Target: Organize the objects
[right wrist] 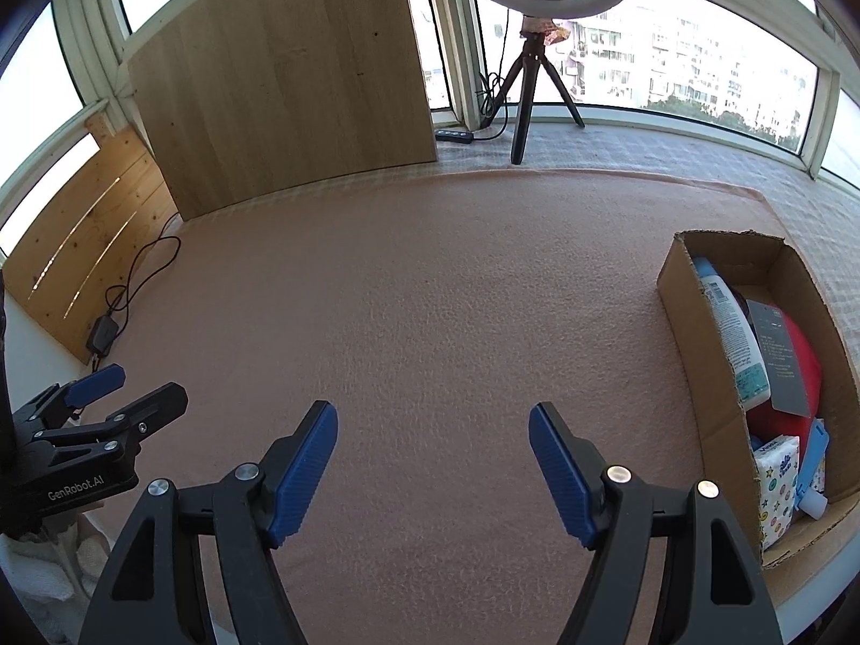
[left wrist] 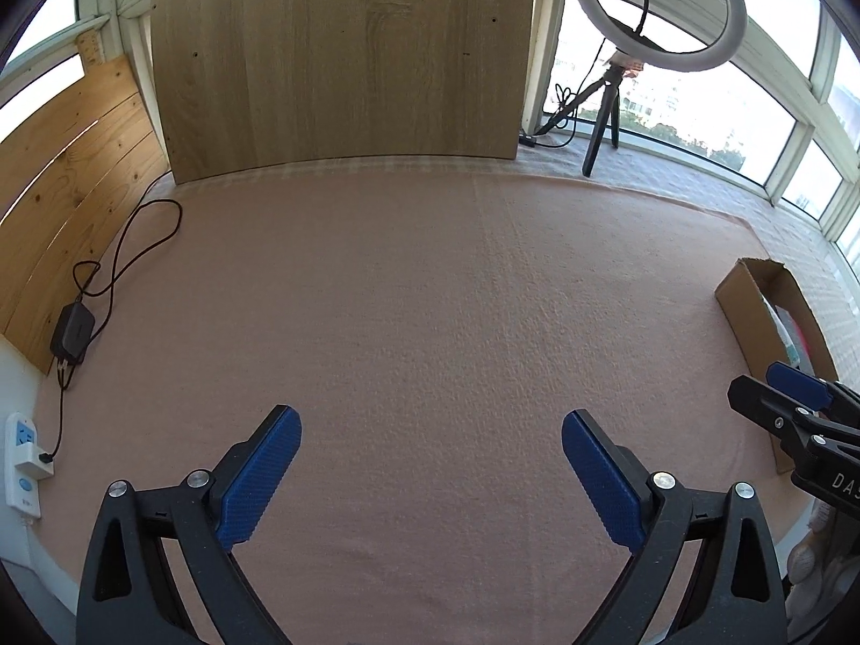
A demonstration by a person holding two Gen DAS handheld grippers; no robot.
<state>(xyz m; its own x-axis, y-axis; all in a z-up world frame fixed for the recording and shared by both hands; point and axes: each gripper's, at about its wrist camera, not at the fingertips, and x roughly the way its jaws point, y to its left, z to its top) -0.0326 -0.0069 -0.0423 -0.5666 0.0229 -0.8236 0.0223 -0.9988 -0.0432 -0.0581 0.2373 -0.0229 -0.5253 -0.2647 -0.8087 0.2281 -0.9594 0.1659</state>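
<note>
Over the pink felt mat, both grippers hang with their jaws spread and nothing between them.

The left gripper (left wrist: 430, 424) and the right gripper (right wrist: 432, 419) share one build: black, angular plastic arms with silver rivets, tipped by ribbed blue fingers (left wrist: 263, 475), each pair parted above the mat (right wrist: 430, 269), a nubby, fuzzy cloth. Right of the right gripper, at the mat's right edge, stands the cardboard box (right wrist: 693, 322), an open-topped brown corrugated rectangle with ragged rims. Inside the box lie a white bottle (right wrist: 733, 328) with a printed label, a dark grey card (right wrist: 779, 357) over something red and rounded (right wrist: 801, 376), a tissue pack (right wrist: 776, 478) patterned with smileys and stars, and a pale blue item (right wrist: 814, 457). Beyond the box, at the mat's far edge, a smooth wood-grain panel (left wrist: 344, 54) stands upright beside a ring light (left wrist: 658, 5) on a black tripod.
</note>
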